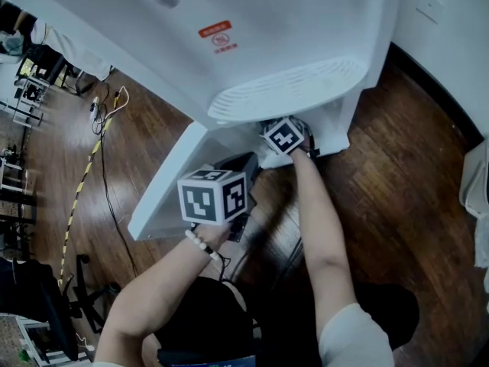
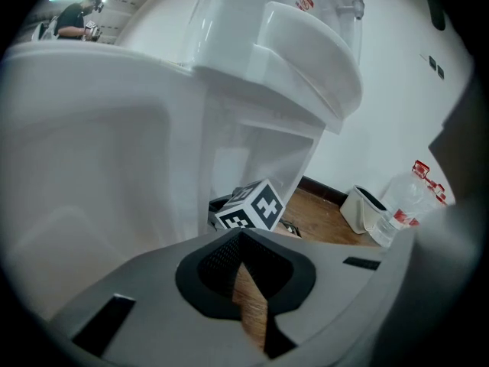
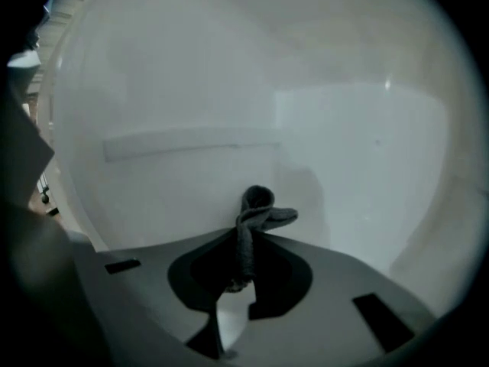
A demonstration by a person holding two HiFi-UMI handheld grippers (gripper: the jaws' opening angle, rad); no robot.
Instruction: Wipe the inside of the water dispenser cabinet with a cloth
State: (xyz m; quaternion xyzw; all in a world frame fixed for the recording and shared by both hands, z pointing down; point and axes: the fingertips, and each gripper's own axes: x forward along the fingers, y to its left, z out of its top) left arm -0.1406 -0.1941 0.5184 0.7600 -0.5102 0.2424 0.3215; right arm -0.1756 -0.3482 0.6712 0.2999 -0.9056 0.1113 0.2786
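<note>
The white water dispenser [image 1: 252,44] stands over a wooden floor, with its cabinet door [image 1: 168,182] swung open to the left. My right gripper [image 3: 243,243] is inside the cabinet, shut on a dark grey cloth [image 3: 256,212] that bunches up beyond the jaws, close to the white back wall [image 3: 229,128]. In the head view only its marker cube [image 1: 284,136] shows at the cabinet mouth. My left gripper [image 2: 243,239] is shut with nothing in it. It hovers outside beside the door [image 2: 84,151], and its cube [image 1: 214,196] sits below the door's edge.
A drip tray [image 1: 286,90] juts out above the cabinet opening. A white bin [image 2: 365,209] and a red-labelled plastic bottle [image 2: 397,209] stand by the wall to the right. Cables [image 1: 103,121] and striped tape [image 1: 80,182] lie on the floor at left.
</note>
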